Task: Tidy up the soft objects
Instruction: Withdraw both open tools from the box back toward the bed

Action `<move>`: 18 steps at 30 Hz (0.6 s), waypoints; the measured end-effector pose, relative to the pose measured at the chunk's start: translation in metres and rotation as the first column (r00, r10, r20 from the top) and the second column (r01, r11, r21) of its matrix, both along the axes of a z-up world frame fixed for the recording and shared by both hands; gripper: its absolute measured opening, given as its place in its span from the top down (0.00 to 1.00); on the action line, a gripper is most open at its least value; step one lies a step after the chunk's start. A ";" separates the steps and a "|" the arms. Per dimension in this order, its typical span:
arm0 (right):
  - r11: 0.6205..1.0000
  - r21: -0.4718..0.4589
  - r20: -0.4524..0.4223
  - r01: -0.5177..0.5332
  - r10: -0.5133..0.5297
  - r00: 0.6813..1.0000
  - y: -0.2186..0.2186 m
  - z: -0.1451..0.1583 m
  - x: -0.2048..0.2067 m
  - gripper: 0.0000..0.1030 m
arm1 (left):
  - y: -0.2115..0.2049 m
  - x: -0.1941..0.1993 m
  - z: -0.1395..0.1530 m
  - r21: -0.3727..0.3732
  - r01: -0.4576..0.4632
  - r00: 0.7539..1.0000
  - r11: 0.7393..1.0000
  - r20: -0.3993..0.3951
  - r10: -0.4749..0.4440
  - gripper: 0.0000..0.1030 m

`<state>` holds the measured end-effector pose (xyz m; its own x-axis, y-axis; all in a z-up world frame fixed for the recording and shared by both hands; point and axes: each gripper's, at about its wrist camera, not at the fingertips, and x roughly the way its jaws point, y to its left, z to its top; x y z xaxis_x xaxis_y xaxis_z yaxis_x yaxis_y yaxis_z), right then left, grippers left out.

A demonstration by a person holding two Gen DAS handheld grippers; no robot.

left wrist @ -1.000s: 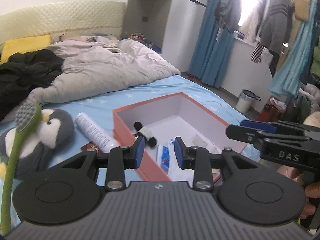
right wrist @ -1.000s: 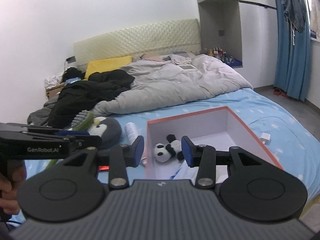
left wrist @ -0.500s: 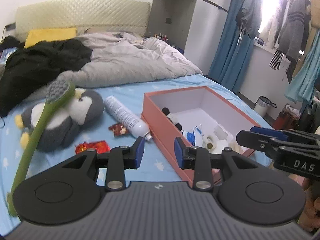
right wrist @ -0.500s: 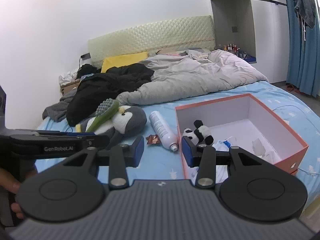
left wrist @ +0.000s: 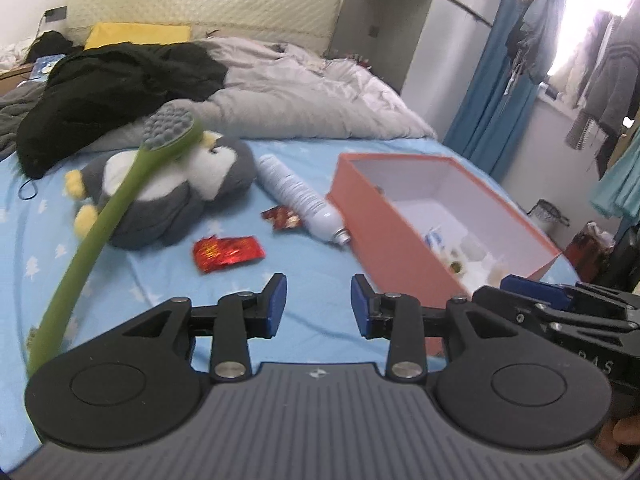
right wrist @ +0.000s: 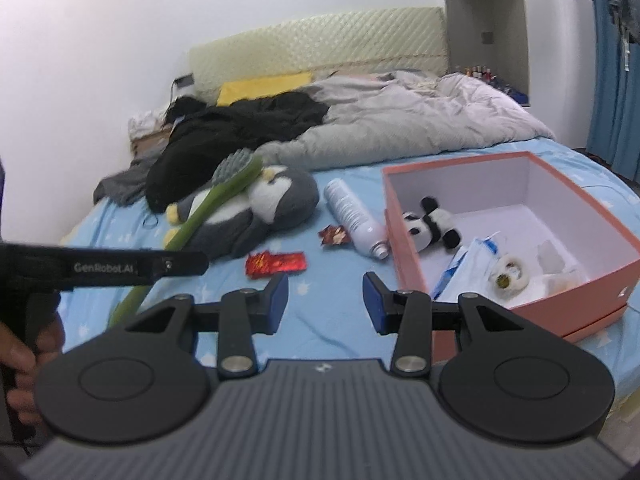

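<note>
A grey penguin plush (left wrist: 168, 196) (right wrist: 256, 208) lies on the blue sheet with a green long-handled brush (left wrist: 104, 216) (right wrist: 216, 196) across it. A small panda plush (right wrist: 432, 226) sits inside the orange box (left wrist: 384, 232) (right wrist: 460, 160), among tissue packs and small items. My left gripper (left wrist: 318, 300) hovers over bare sheet in front of the red wrapper, its jaws opening with nothing between them. My right gripper (right wrist: 325, 300) stands open and empty, beside the box's near left corner. The box wall hides the panda in the left wrist view.
A white spray bottle (left wrist: 296, 196) (right wrist: 354, 216) lies between penguin and box. Red wrappers (left wrist: 228, 254) (right wrist: 276, 264) lie on the sheet nearby. Black clothes (left wrist: 120, 92) and a grey duvet (left wrist: 312, 100) fill the far bed. Hanging clothes (left wrist: 600, 72) and a bin (left wrist: 546, 216) stand at the right.
Both grippers have swung left and lower, away from over the box. The penguin, bottle and wrappers now sit ahead of them, and the box has shifted to the right.
</note>
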<state>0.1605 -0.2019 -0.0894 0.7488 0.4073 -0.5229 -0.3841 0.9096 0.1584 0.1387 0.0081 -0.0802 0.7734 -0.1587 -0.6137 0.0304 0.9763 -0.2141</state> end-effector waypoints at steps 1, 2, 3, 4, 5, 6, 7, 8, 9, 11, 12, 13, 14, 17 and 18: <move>1.000 -0.007 -0.003 -0.007 0.007 1.000 0.005 -0.003 -0.001 0.57 | 0.005 -0.001 -0.003 -0.002 -0.007 1.000 1.000 -0.005 0.007 0.60; 1.000 -0.008 -0.009 -0.016 0.016 1.000 0.009 -0.005 -0.002 0.57 | 0.009 -0.002 -0.005 -0.006 -0.009 1.000 1.000 -0.008 0.009 0.60; 1.000 -0.005 -0.016 -0.020 0.019 1.000 0.012 -0.008 -0.002 0.57 | 0.012 -0.003 -0.007 -0.007 -0.014 1.000 1.000 -0.011 0.014 0.60; 1.000 -0.003 -0.019 -0.017 0.017 1.000 0.015 -0.010 -0.003 0.57 | 0.015 -0.005 -0.010 -0.007 -0.016 1.000 1.000 -0.012 0.016 0.59; 1.000 -0.003 -0.022 -0.019 0.019 1.000 0.018 -0.011 -0.004 0.57 | 0.018 -0.006 -0.013 -0.007 -0.018 1.000 1.000 -0.013 0.018 0.58; 1.000 -0.007 -0.027 -0.027 0.026 0.999 0.022 -0.014 -0.005 0.57 | 0.021 -0.007 -0.016 -0.006 -0.021 1.000 1.000 -0.016 0.021 0.57; 0.999 -0.012 -0.031 -0.032 0.031 0.999 0.025 -0.016 -0.006 0.57 | 0.023 -0.008 -0.018 -0.006 -0.027 0.999 1.000 -0.020 0.027 0.56; 0.999 -0.015 -0.037 -0.038 0.037 0.999 0.029 -0.018 -0.006 0.57 | 0.026 -0.009 -0.021 -0.008 -0.030 0.999 1.000 -0.025 0.030 0.55; 0.999 -0.017 -0.044 -0.047 0.046 0.998 0.032 -0.021 -0.006 0.57 | 0.028 -0.009 -0.025 -0.012 -0.027 0.999 1.000 -0.029 0.027 0.55; 0.998 -0.019 -0.055 -0.057 0.055 0.997 0.038 -0.027 -0.004 0.57 | 0.033 -0.007 -0.032 -0.015 -0.031 0.999 0.999 -0.040 0.031 0.55; 0.998 -0.019 -0.064 -0.057 0.055 0.996 0.041 -0.030 -0.001 0.57 | 0.036 -0.005 -0.036 -0.015 -0.034 0.998 0.999 -0.046 0.033 0.55; 0.998 -0.021 -0.070 -0.056 0.054 0.996 0.042 -0.033 0.002 0.57 | 0.038 -0.003 -0.039 -0.014 -0.035 0.998 0.999 -0.051 0.034 0.55; 0.998 -0.025 -0.077 -0.054 0.052 0.996 0.045 -0.036 0.006 0.57 | 0.042 0.000 -0.043 -0.012 -0.041 0.998 0.999 -0.054 0.040 0.55; 0.997 -0.037 -0.094 -0.061 0.057 0.994 0.050 -0.043 0.017 0.57 | 0.051 0.014 -0.056 -0.013 -0.062 0.996 0.998 -0.068 0.061 0.55; 0.997 -0.045 -0.093 -0.060 0.056 0.994 0.052 -0.045 0.022 0.57 | 0.054 0.019 -0.061 -0.020 -0.065 0.995 0.998 -0.076 0.064 0.55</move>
<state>0.1821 -0.1502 -0.1340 0.6727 0.4216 -0.6081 -0.4220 0.8936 0.1528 0.1582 0.0621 -0.1413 0.7339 -0.1242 -0.6678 -0.0497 0.9707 -0.2351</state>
